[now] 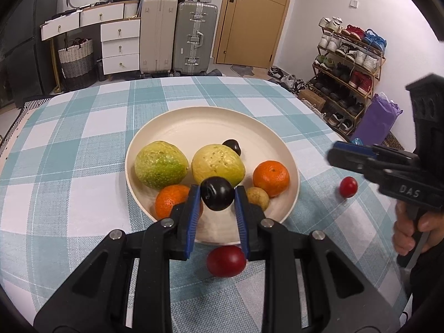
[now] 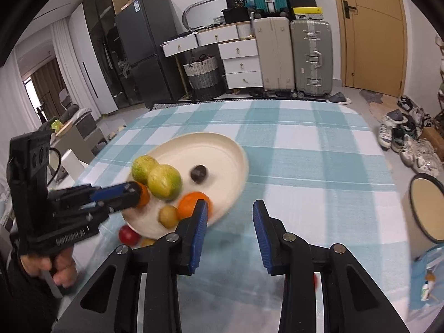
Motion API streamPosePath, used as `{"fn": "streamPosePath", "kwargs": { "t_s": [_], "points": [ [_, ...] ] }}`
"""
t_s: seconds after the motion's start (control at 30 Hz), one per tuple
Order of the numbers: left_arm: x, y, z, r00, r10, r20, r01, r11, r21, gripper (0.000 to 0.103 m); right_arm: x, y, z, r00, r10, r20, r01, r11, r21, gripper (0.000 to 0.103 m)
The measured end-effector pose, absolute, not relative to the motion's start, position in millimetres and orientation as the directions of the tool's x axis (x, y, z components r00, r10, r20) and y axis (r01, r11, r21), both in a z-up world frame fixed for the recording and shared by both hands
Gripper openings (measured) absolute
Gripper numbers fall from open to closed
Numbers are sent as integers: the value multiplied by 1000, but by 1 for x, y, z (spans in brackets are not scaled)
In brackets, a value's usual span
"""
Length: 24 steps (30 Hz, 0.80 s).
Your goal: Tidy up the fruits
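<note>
Gripping a dark plum point(image 1: 217, 197) above the cream plate's point(image 1: 211, 122) near rim, left gripper point(image 1: 217, 198); right gripper point(image 2: 230, 230) parted, nothing between; red fruit point(image 1: 226, 260) on tablecloth point(image 1: 83, 152), partly hidden by a finger; right view blurred.

A round cream plate point(image 1: 194, 127) in the middle of the frame holds two green-yellow fruits point(image 1: 160, 164), two oranges point(image 1: 271, 178), a small yellow fruit point(image 1: 258, 198) and a dark plum point(image 1: 232, 146). Another dark plum point(image 1: 217, 193) sits squeezed above the plate's near edge. Two red fruits point(image 1: 226, 260) lie on the checked cloth, lower middle and right.
</note>
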State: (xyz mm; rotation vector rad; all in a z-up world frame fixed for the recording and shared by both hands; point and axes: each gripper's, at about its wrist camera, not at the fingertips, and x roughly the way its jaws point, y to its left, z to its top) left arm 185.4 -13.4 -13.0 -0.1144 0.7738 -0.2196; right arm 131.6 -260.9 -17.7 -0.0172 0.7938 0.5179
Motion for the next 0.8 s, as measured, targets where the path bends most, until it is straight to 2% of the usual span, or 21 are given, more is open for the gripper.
{"fn": "streamPosePath", "kwargs": {
  "t_s": [0.07,0.13,0.4,0.5,0.7,0.77,0.8],
  "points": [
    [185,-14,-13,695,-240,-678,157,970,-183,22,127,-285,-16,599,397,-695,-415,897,154,39],
    [184,-15,-14,694,-243,-678,159,970,-185,22,121,-305,-17,607,365,-706,-381,913,145,49],
    [184,-18,-15,692,-243,-680,165,970,-178,22,80,-363,-40,605,284,-744,-292,948,125,50],
    [184,-18,-15,691,-245,-680,171,970,-175,22,74,-378,-46,616,225,-755,-242,966,91,59],
    [182,-24,-16,686,-244,-686,183,970,-163,22,94,-388,-59,597,165,-785,-197,979,56,59],
    [182,-24,-15,685,-245,-686,181,970,-165,22,99,-387,-60,595,152,-789,-196,980,41,49],
    [181,-23,-15,685,-244,-686,179,970,-166,22,100,-386,-62,592,141,-793,-195,980,29,39]
  ]
}}
